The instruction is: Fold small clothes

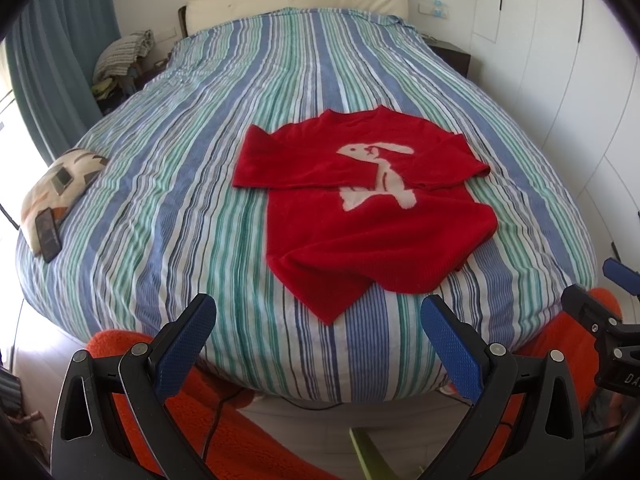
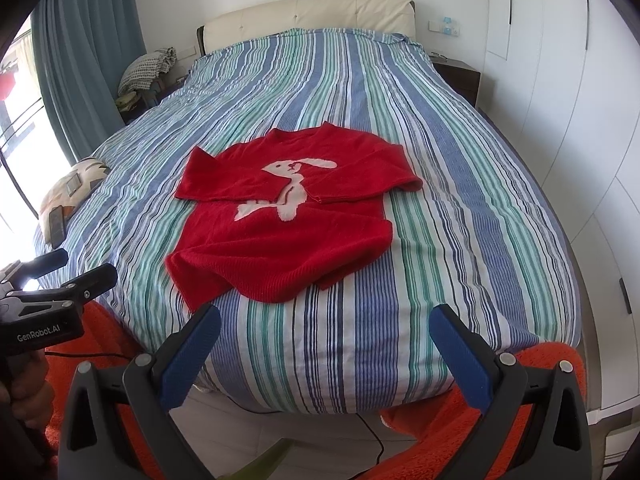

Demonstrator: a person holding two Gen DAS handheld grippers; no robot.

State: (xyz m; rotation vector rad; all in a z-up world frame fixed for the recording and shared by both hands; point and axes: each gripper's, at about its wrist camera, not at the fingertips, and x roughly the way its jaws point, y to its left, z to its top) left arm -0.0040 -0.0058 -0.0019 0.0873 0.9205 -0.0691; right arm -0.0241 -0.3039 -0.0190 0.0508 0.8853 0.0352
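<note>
Flanking the bed's point(image 1: 168, 184) foot, both wide-open hand-held grippers point(image 1: 318, 344) point(image 2: 326, 350) short of red sweater point(image 1: 360, 216), phone point(image 1: 48, 234) on pillow point(image 1: 60, 184).

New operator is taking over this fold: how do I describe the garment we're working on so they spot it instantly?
Start at the big bed with the blue, green and white striped cover. Near its foot end, just ahead of both open grippers, lies a red sweater with both sleeves already folded across the chest. It is the only red item on the bed, and it carries a pale rabbit motif.

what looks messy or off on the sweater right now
The red sweater has both sleeves folded across the rabbit design, but its bottom hem is rumpled and bunched at the near left corner rather than lying flat. Both grippers are open and clear of it.
</note>
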